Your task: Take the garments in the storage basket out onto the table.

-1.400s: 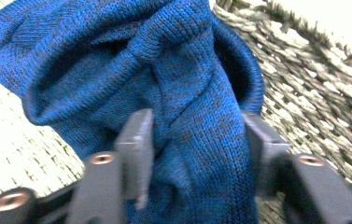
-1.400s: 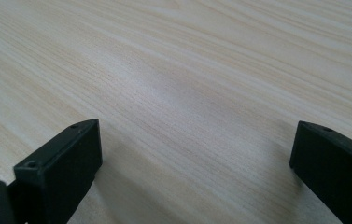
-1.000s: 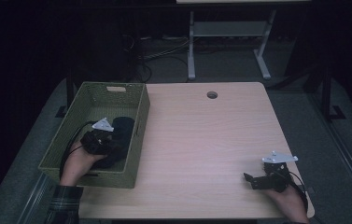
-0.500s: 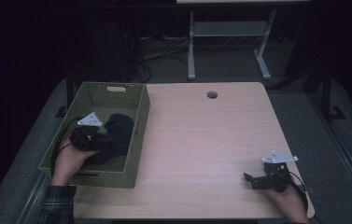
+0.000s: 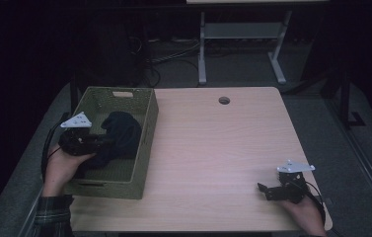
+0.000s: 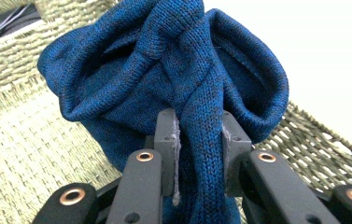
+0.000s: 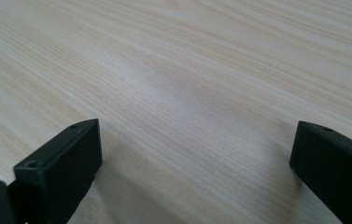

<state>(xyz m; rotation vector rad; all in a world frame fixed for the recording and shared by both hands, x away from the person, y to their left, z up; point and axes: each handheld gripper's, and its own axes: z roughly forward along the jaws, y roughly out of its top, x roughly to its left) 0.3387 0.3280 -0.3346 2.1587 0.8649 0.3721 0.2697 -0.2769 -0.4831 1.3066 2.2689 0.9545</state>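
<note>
Left gripper view shows a dark blue knitted garment [image 6: 164,79], bunched into soft folds, with one thick fold pinched between the two black jaws of the left gripper [image 6: 197,144], which is clamped firmly on the knit. The cloth rises ahead of and above the jaws, so the bulk of it lies forward of the gripper rather than under it. Behind and below it runs the woven wall of an olive-green rectangular wicker basket [image 6: 19,140].

From the high view, the garment [image 5: 120,136] sits inside the basket [image 5: 146,143], toward its middle, and the left gripper [image 5: 99,143] comes at it from the basket's left side, jaws pointing right toward the light wooden table [image 5: 213,148]. The basket's long axis runs away from the person, so my guess is that the garment must be lifted up over the right wall to reach the open tabletop.

Well apart, at the table's near right corner, the right gripper [image 5: 267,190] rests in the person's hand low over the bare wood, its jaws spread wide with nothing between them. The left hand is clearly the nearer one.
</note>
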